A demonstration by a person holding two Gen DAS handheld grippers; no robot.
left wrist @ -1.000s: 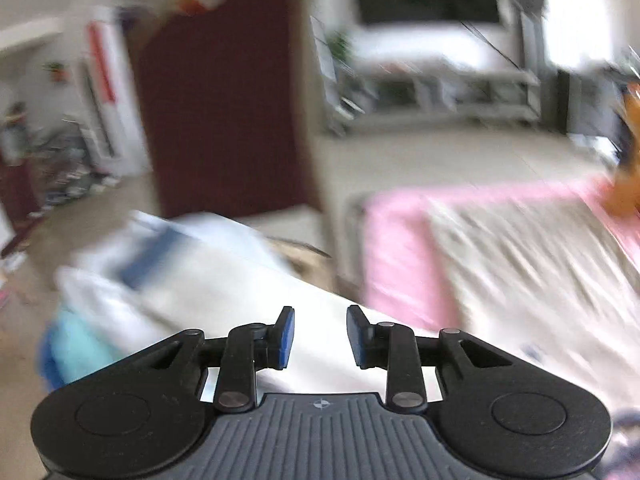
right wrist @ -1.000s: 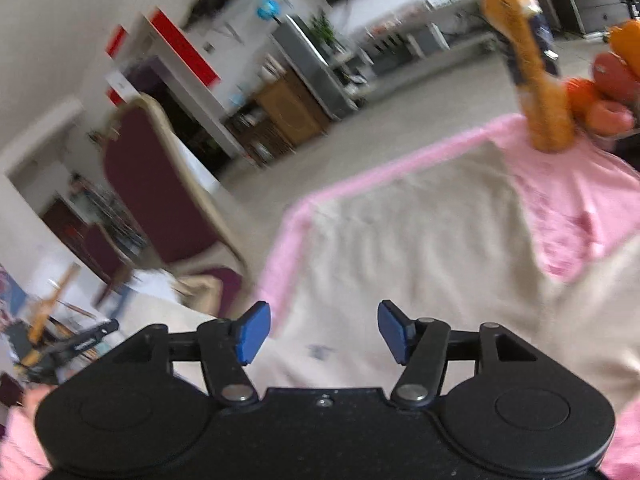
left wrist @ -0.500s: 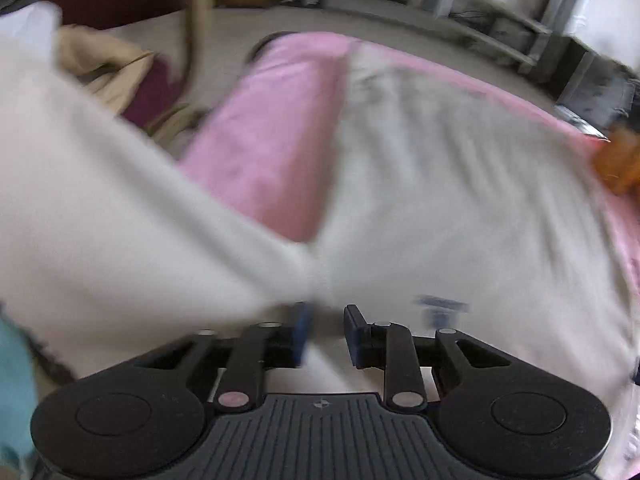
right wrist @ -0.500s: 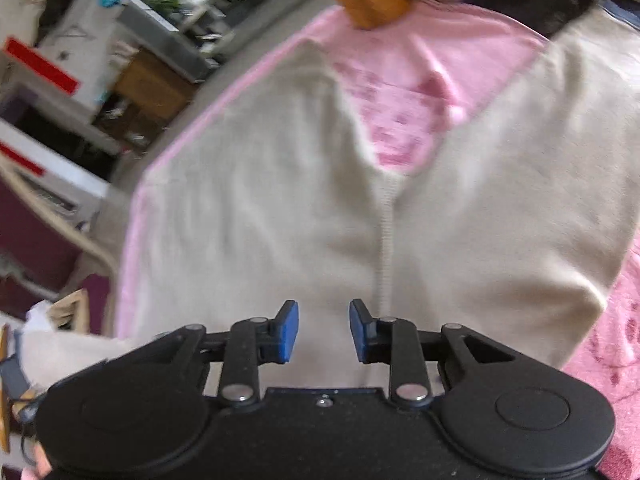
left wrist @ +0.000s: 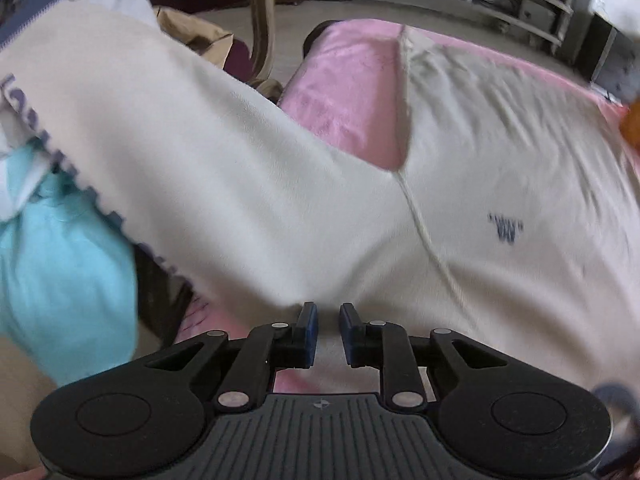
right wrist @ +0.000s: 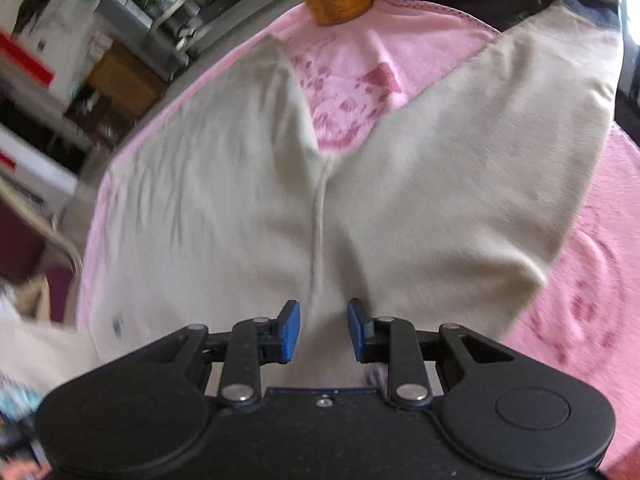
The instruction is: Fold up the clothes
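the cream sweater (left wrist: 500,152) lies spread flat over the pink blanket (right wrist: 580,280), ready for folding. left gripper (left wrist: 328,330) jaws nearly together at its near hem, grip on cloth unclear; right gripper (right wrist: 323,330) jaws apart, straddling a seam.

- A cream long-sleeved sweatshirt (left wrist: 472,168) lies spread out flat over a pink towel-like cover, its body lightly wrinkled.
- A small dark blue logo (left wrist: 505,230) marks its chest, and a raised seam runs from the underarm across the fabric.
- One sleeve (left wrist: 192,128) stretches away to the left, off the pink cover, ending in a dark blue ribbed cuff (left wrist: 28,20); it drapes over a light blue garment (left wrist: 60,280).
- The other sleeve (right wrist: 520,128) angles up to the right, also ending in a dark blue cuff (right wrist: 596,10), with pink cover showing in the wedge between sleeve and body.
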